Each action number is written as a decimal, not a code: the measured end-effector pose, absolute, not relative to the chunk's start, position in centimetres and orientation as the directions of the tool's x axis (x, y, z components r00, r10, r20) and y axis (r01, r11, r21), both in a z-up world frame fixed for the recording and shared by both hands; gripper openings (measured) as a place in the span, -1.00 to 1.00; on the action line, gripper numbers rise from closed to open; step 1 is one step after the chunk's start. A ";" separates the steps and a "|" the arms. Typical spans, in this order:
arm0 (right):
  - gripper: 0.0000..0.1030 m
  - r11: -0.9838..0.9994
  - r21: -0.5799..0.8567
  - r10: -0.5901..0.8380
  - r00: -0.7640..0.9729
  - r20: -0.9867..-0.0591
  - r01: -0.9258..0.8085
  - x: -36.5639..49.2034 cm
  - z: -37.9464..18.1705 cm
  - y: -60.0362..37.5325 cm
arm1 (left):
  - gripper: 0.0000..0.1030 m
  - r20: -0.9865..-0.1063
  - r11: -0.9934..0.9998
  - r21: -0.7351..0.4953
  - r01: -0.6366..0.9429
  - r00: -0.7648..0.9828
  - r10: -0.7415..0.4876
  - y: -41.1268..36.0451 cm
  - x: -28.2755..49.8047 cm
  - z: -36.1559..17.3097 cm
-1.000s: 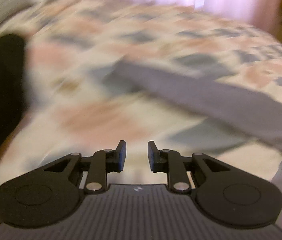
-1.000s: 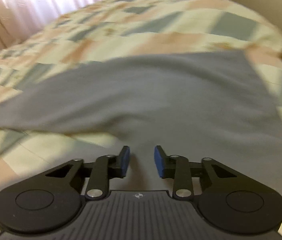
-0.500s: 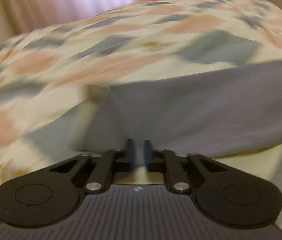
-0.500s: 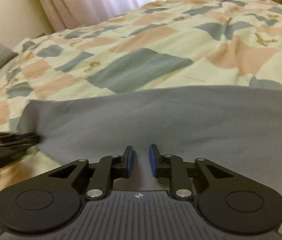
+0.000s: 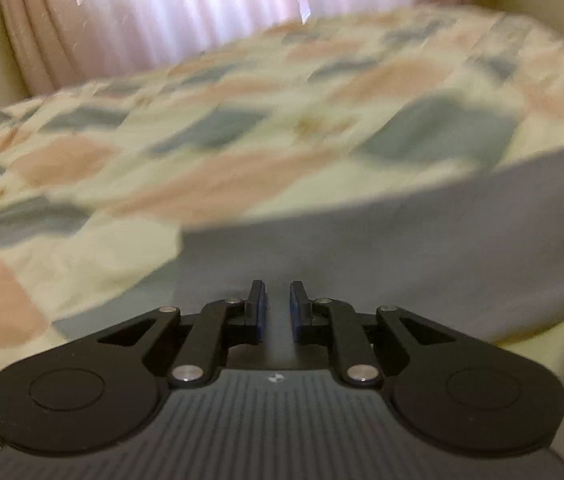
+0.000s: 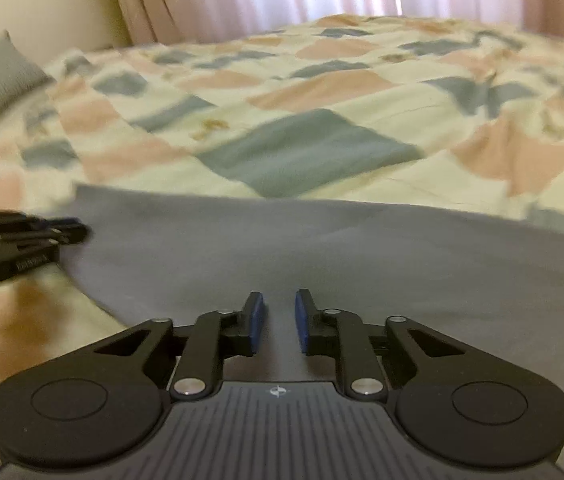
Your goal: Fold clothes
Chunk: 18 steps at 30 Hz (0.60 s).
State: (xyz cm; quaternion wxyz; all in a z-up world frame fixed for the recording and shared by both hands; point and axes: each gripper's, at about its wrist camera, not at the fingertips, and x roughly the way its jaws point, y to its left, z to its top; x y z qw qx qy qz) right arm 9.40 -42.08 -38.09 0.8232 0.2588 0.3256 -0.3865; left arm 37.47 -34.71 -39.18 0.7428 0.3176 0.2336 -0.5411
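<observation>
A grey garment [image 6: 322, 248] is spread flat on a patchwork bedspread [image 6: 314, 92]. Over its near edge the left gripper [image 5: 277, 306] and right gripper [image 6: 278, 322] are held slightly parted, nothing gripped

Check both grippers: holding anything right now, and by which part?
Nothing held. The left gripper and the right gripper are both open, over the near edge of the grey garment on the bed.
</observation>
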 end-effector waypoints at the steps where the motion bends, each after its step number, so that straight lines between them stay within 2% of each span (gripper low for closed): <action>1: -0.75 0.545 0.155 -0.490 0.463 -0.738 0.824 8.6 -37.8 -42.1 | -0.76 -0.698 0.250 0.214 0.944 0.326 -0.638 -34.8 38.7 -39.7; 5: -0.61 0.404 0.113 -0.573 0.348 -0.742 0.908 3.8 -36.1 -41.5 | -0.79 -0.713 0.385 0.157 0.910 0.374 -0.593 -34.2 41.8 -37.4; 8: -0.59 0.309 0.127 -0.593 0.295 -0.749 0.943 0.1 -34.6 -39.7 | -0.77 -0.759 0.397 0.081 0.914 0.315 -0.570 -32.5 41.3 -34.3; 10: -0.47 0.264 0.143 -0.582 0.275 -0.766 0.954 -2.2 -33.7 -37.7 | -0.75 -0.794 0.378 0.049 0.925 0.265 -0.547 -30.6 39.6 -32.2; 11: -0.36 0.242 0.151 -0.571 0.267 -0.776 0.958 -3.3 -33.3 -36.6 | -0.65 -0.819 0.364 0.028 0.931 0.230 -0.526 -29.3 38.4 -31.4; 12: -0.29 0.227 0.162 -0.555 0.264 -0.789 0.960 -4.0 -33.0 -35.5 | -0.47 -0.843 0.353 0.004 0.936 0.192 -0.502 -28.2 37.1 -30.8; 14: -0.19 0.209 0.185 -0.509 0.269 -0.818 0.960 -5.8 -32.6 -32.7 | -0.27 -0.885 0.340 -0.032 0.940 0.131 -0.446 -25.5 34.0 -30.3; 18: -0.09 0.163 0.207 -0.434 0.258 -0.863 0.965 -9.3 -32.3 -27.8 | -0.25 -0.944 0.342 -0.034 0.939 0.082 -0.320 -19.8 26.6 -30.5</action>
